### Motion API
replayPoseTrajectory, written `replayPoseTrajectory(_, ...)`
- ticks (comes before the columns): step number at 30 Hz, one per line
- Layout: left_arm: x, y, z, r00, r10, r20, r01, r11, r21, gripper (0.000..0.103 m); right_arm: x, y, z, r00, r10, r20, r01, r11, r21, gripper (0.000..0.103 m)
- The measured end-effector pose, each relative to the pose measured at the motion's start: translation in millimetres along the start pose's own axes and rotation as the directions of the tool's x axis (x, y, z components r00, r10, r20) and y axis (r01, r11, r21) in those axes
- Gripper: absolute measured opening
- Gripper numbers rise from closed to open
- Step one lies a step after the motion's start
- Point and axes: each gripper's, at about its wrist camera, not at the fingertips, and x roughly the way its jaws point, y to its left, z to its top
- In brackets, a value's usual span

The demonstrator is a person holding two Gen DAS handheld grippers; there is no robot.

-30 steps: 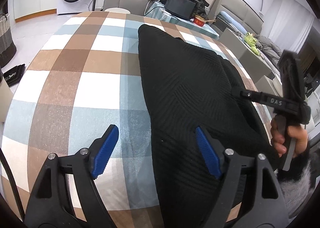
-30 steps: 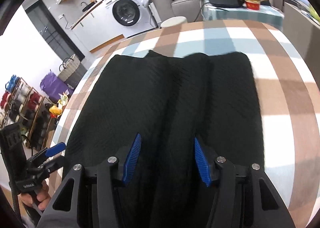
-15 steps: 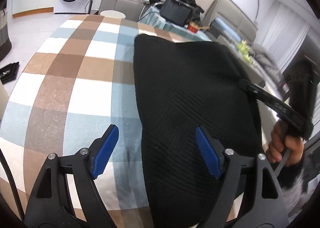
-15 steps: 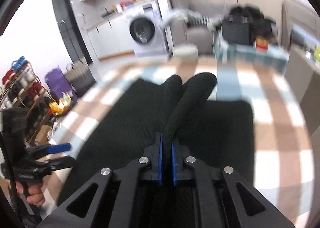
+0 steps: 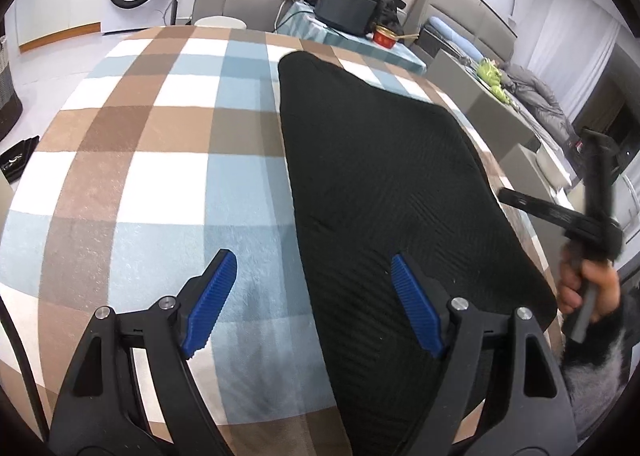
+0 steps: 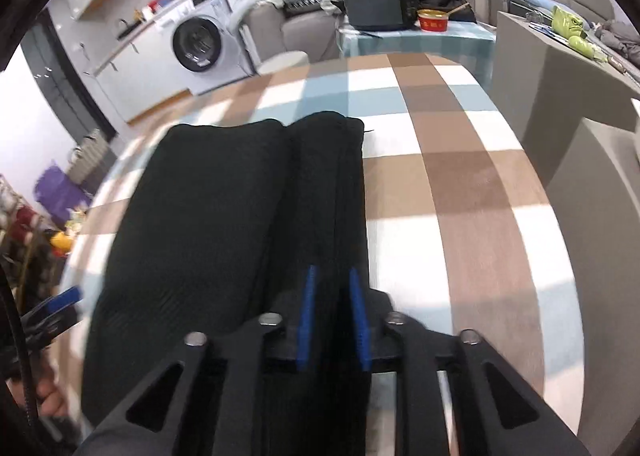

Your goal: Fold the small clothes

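Right claw (image 6: 332, 276): open only a little, jaws just now opening up. A soft ridge of the black cloth (image 6: 208, 216) in between the blue pads, but not pinched, so not held.

Left claw (image 5: 312, 260): open wide, with nothing in it. One pad over the near edge of the cloth, the other pad over the bare counter (image 5: 160, 136).

To do this step well: open the right claw all the way before lifting, so as not to drag the fold back up. Lift slowly and straight. Then pat the ridge flat. Keep the left claw low by the near left edge, ready to pinch that side and bring it across. Line up the edges before letting go.

Black cloth: a knit with thin slanted lines, dark all over. Long shape, lying flat on the checked counter cover of brown, blue and white squares. Right side folded over into a long roll that runs away from the claw. Left side smooth and not folded yet, by the look of it. Far end narrow and rounded.
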Motion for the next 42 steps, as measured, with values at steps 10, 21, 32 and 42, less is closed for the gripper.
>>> replayPoseTrajectory(10, 9.8, -20.1, -5.7, 0.999, -0.009, -0.034, 0.011, 0.997, 0.072, 0.078, -50.4, 2.3, -69.9, 0.978, 0.205, -0.034, -0.201, 0.974, 0.104, 0.035)
replayPoseTrajectory(21, 10.2, -18.5, -7.3, 0.999, -0.01, -0.042, 0.013, 0.998, 0.069, 0.078, -15.0, -7.4, -70.4, 0.945, 0.326, -0.03, -0.309, 0.917, 0.252, 0.043)
replayPoseTrajectory(32, 7.5, -7.7, -3.6, 0.999, -0.009, -0.042, 0.01, 0.999, 0.038, 0.078, -58.3, 21.2, -36.7, 0.972, 0.203, 0.115, -0.212, 0.975, 0.067, 0.004)
replayPoseTrajectory(42, 4.7, -22.0, -11.0, 0.999, -0.003, -0.044, 0.008, 0.993, 0.117, 0.078, -36.8, 3.3, -51.6, 0.999, 0.034, 0.014, -0.035, 0.996, 0.081, 0.011)
